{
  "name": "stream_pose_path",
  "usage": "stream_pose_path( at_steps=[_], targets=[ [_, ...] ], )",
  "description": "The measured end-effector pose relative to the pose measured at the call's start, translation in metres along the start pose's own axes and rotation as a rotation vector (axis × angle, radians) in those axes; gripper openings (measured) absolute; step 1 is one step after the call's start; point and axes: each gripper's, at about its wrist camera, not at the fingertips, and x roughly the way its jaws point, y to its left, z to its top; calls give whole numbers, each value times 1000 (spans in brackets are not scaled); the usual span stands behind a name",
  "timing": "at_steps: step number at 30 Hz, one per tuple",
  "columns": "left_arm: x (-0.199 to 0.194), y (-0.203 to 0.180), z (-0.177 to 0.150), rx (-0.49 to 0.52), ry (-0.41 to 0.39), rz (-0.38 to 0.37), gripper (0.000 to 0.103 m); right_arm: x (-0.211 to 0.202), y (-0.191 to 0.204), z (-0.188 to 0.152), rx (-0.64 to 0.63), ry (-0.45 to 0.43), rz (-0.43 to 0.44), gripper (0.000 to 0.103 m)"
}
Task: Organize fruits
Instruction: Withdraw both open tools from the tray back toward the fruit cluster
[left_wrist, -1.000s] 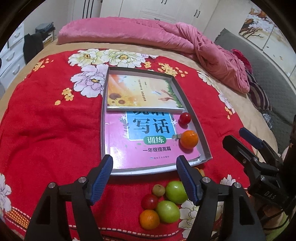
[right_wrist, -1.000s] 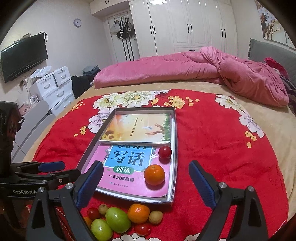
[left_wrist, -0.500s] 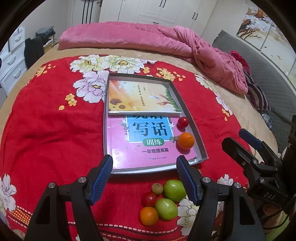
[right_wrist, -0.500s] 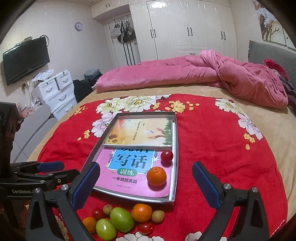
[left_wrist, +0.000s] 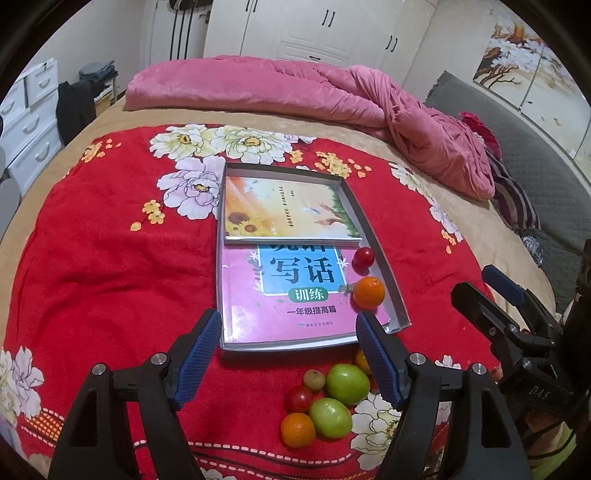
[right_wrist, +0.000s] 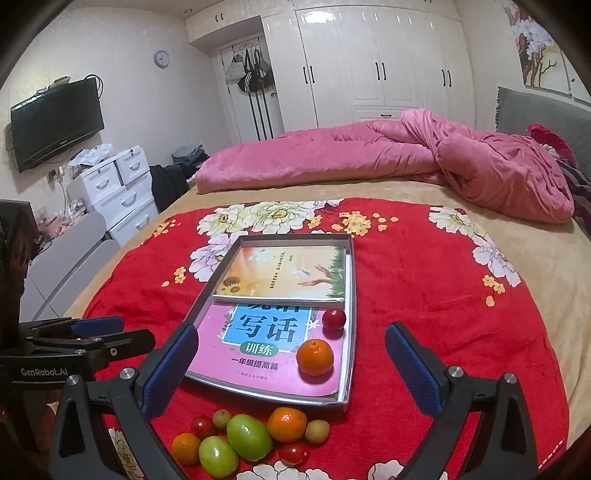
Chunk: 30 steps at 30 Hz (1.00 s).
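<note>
Right gripper (right_wrist: 291, 363) jaws just spread wide, nothing btwn; left gripper (left_wrist: 288, 352) released too. Loose round fruit pile (right_wrist: 251, 437) sits near the shallow grey metal tray (right_wrist: 350, 280). Risk: round fruit rolls off soft red floral blanket (right_wrist: 424, 288) if nudged.

Tray (left_wrist: 386, 275): grey metal, dull sheen; pink book (left_wrist: 258, 310) and sunflower book (left_wrist: 284, 210): glossy paper covers; red blanket (left_wrist: 110, 258): soft napped cloth with printed flowers; pink quilt (right_wrist: 369, 158): plush matt cloth; green fruits (right_wrist: 249, 435): smooth, glossy skin; orange (right_wrist: 315, 357): finely dimpled, slightly shiny; gripper pads (right_wrist: 170, 369): blue ribbed rubber on matt black plastic.
</note>
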Motion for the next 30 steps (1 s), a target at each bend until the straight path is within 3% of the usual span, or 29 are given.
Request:
stream_pose_path(
  at_steps=[16,30],
  targets=[
    [-16,8,-3,4,-24,33,76,-12,-8,-1,18,-13,-13,102],
    [-9,14,-30,36,59,29,76,-9,2,-30,-15,67,10,102]
  ],
)
